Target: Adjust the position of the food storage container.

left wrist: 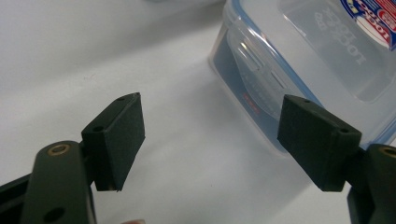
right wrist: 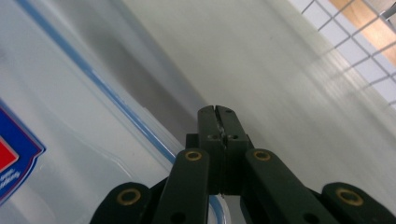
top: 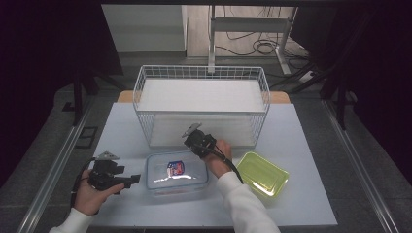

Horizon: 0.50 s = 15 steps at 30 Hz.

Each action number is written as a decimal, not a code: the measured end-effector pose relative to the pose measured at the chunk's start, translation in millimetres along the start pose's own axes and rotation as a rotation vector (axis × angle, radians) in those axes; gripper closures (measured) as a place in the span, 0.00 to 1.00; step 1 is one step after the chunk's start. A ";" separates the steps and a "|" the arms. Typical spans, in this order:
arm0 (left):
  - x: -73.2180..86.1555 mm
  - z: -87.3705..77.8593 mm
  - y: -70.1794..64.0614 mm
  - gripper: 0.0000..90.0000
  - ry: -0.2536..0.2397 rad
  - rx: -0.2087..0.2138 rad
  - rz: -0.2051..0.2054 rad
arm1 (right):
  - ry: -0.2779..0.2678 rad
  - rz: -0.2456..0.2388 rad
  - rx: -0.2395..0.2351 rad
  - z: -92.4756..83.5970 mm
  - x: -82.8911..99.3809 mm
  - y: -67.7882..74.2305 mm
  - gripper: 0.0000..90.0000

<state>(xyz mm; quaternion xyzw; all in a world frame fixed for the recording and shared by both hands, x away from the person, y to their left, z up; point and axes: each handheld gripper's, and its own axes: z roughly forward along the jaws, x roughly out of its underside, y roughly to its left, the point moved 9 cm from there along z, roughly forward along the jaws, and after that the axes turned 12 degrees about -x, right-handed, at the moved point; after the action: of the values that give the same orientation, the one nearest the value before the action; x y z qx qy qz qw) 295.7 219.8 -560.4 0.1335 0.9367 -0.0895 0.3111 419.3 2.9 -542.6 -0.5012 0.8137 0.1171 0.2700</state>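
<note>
The right claw [right wrist: 219, 112] has its two black jaws pressed flat together with nothing between them. Its tip hangs just over the far rim of the clear lidded box [top: 177, 171], beside one of the lid's blue-edged clasp flaps; whether it touches the plastic I cannot tell. The left claw [left wrist: 210, 135] stands wide apart and empty, its pads [left wrist: 122, 135] facing the near corner of that box [left wrist: 299, 56] from the bench's left side, with one pad close beside the side clasp.

The box sits at the front middle of the pale bench [top: 301, 145], lid on, a red and blue label on top; its contents are not discernible. Just right of it lies a shallow yellow-green tray [top: 262, 175], nothing in it. Behind both stands a white wire basket [top: 201, 73] with a white lined floor.
</note>
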 end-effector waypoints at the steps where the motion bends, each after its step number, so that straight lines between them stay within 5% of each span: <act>1: -0.3 -0.1 0.4 0.26 -0.001 0.000 -0.002 | 0.000 -0.001 -0.004 -2.1 2.6 1.0 1.00; 15: -2.6 -2.4 0.5 0.26 -0.016 0.012 -0.019 | -0.044 0.042 -0.025 -16.4 13.5 5.8 0.99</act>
<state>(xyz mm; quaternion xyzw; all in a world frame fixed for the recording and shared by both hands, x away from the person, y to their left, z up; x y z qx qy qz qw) 296.6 220.3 -557.0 0.1258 0.9348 -0.0991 0.3170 404.2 -12.1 -537.0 -0.4846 0.8165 0.1439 0.2788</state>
